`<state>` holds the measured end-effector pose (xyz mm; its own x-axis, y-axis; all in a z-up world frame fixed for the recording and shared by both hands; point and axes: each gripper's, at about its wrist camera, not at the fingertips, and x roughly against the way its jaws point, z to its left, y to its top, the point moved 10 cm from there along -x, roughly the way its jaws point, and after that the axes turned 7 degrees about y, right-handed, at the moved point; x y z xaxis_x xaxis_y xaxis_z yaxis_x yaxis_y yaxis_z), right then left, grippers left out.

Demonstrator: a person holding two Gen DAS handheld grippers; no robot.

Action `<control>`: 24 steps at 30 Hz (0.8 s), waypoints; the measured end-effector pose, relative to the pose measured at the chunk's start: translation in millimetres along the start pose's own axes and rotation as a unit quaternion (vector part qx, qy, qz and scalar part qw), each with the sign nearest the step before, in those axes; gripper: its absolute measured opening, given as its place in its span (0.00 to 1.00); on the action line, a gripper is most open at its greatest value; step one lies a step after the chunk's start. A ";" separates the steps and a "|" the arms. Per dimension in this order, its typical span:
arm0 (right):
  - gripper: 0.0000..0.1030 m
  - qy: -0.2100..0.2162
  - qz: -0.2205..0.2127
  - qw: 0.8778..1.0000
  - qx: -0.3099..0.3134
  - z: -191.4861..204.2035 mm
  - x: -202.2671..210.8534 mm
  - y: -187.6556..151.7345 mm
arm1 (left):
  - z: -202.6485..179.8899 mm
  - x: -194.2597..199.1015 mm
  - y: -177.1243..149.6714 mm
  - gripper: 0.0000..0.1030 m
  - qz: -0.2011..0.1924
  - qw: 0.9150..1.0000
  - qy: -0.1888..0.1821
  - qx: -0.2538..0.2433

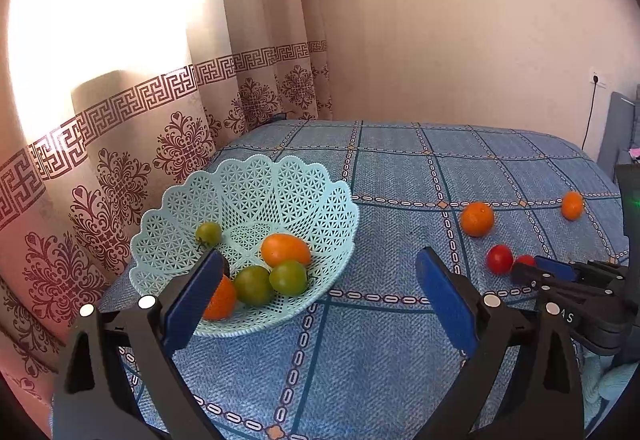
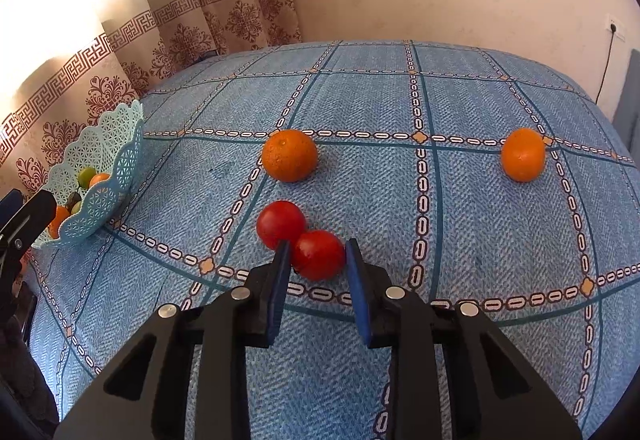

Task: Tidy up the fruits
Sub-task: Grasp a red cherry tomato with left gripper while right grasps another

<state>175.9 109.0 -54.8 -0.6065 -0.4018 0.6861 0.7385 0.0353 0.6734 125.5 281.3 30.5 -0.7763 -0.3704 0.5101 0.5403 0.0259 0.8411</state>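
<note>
A pale blue lattice basket (image 1: 248, 163) (image 2: 120, 159) sits at the left of the blue checked cloth. It holds green tomatoes (image 1: 288, 278) and orange fruits (image 1: 285, 248). Two oranges (image 2: 289, 155) (image 2: 523, 155) and two red tomatoes lie loose on the cloth. My right gripper (image 2: 316, 246) has its blue pads pressed on both sides of the nearer red tomato (image 2: 319, 255), which rests on the cloth against the farther red tomato (image 2: 281, 224). My left gripper (image 1: 320, 254) stands wide open with nothing in it, just in front of the basket, its left finger over the basket's near rim.
A patterned curtain (image 1: 120, 159) hangs close behind the basket at the cloth's left edge. A plain wall runs along the back, with a socket and cable (image 1: 596, 83) at the right. Bare cloth lies between the basket and the loose fruit.
</note>
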 end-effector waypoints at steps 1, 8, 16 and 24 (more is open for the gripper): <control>0.27 0.002 -0.001 1.000 -0.001 -0.7 1.8 -1.1 | -2.4 0.6 -0.1 0.95 0.000 1.000 -0.002 -0.002; 0.27 -0.003 -0.015 1.000 -0.022 -15.8 14.4 0.7 | -28.7 2.4 -0.5 0.95 0.002 0.999 -0.025 -0.025; 0.27 -0.033 -0.040 0.998 -0.046 -44.2 31.0 9.5 | -77.5 -8.1 -9.3 0.95 0.027 0.994 -0.080 -0.072; 0.27 -0.044 -0.052 0.995 -0.073 -65.8 43.0 10.5 | -131.1 -23.5 -26.5 0.84 0.070 0.980 -0.137 -0.126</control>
<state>176.9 31.9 -36.3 -0.7002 -0.3135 0.6415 0.7020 -0.1386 0.6985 172.0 167.5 -27.3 -0.7277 -0.1152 0.6761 0.6845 -0.1837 0.7055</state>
